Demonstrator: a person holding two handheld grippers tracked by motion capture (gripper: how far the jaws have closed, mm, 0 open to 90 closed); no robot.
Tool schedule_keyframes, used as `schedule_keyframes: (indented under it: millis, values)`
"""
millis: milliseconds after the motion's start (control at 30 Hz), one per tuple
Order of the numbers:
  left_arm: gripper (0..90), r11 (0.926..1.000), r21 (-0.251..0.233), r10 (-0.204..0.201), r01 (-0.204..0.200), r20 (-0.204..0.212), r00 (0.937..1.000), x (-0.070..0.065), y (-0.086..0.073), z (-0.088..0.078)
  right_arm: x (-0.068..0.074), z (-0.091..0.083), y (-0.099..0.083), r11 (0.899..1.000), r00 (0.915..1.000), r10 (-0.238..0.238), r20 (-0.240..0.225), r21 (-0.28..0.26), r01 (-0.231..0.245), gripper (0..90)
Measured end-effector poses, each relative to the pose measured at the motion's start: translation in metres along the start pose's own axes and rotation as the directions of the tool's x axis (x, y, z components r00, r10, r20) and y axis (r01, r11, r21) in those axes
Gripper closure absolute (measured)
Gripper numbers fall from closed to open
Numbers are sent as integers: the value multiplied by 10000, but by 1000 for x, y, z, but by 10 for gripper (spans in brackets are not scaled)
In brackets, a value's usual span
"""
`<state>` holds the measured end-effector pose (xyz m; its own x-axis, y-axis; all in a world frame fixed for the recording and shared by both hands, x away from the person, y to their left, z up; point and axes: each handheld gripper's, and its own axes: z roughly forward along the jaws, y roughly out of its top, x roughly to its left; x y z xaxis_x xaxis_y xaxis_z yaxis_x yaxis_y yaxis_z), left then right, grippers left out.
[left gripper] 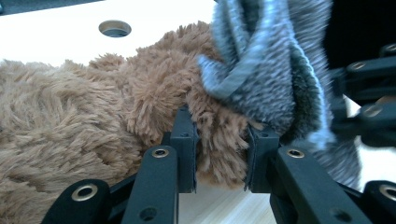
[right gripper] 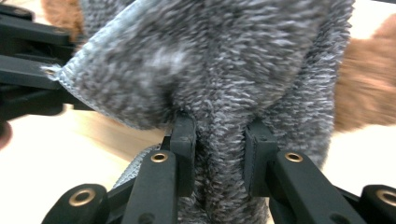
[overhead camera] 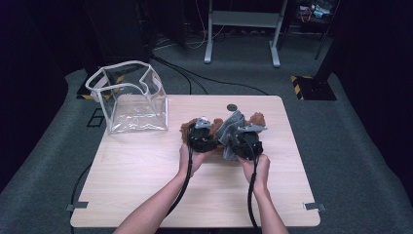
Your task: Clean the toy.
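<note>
A brown plush toy point(overhead camera: 187, 127) lies on the wooden table point(overhead camera: 146, 165), partly under a grey fuzzy cloth point(overhead camera: 229, 129). My left gripper point(overhead camera: 202, 139) is shut on a fold of the brown plush point(left gripper: 219, 149); its pads press the fur from both sides. My right gripper point(overhead camera: 246, 145) is shut on a bunched fold of the grey cloth point(right gripper: 219, 140), which rises over the jaws and drapes across the plush point(right gripper: 369, 88). In the left gripper view the grey cloth point(left gripper: 266, 60) hangs just right of the pinched fur, with the other gripper's black frame behind it.
A clear plastic bag with a white rim point(overhead camera: 129, 95) stands open at the table's far left. A round hole point(overhead camera: 232, 107) sits in the tabletop near the far edge. Cables trail from both grippers toward the near edge. A metal stand point(overhead camera: 241, 29) stands on the floor behind.
</note>
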<state>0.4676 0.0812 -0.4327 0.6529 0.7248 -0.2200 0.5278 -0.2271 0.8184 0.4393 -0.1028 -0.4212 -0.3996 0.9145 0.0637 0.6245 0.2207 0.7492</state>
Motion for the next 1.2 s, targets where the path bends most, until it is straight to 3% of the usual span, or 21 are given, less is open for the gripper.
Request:
schedule_keyframes:
  millis: [67,267,367,500,700,900,1000,1067,1200]
  values:
    - [702,10000,19,-8,8,13,10000,1,0,-1,5,6,1,10000,10000,45,-9,86,-45,701]
    - [701,10000,37,0,-1,97,10000,1,0,-1,-7,13,0,9991,9994,333,43,252,-334,703]
    - [700,10000,20,75,-75,124,9999,0,0,-1,-16,13,-3,9989,9988,352,340,296,-362,703]
    - [700,9998,18,175,-176,167,9997,-4,2,0,-33,13,-8,9953,9944,837,643,432,-866,702]
    - [699,10000,7,-26,26,291,9996,-10,5,3,-58,15,-11,9888,9844,1347,1135,492,-1409,701]
    - [697,9999,-46,-131,132,294,9995,-14,6,5,-71,16,-12,9859,9779,1512,1444,495,-1598,700]
    - [694,9998,-52,-182,183,238,9996,-12,6,4,-70,12,-13,9833,9758,1711,1359,386,-1778,699]
    - [692,9995,9,-307,307,227,9993,-10,7,3,-66,6,-15,9874,9800,1556,1240,98,-1580,700]
    - [692,9989,-75,-452,454,244,9987,-6,7,3,-43,-8,-23,9903,9890,1366,563,-324,-1349,701]
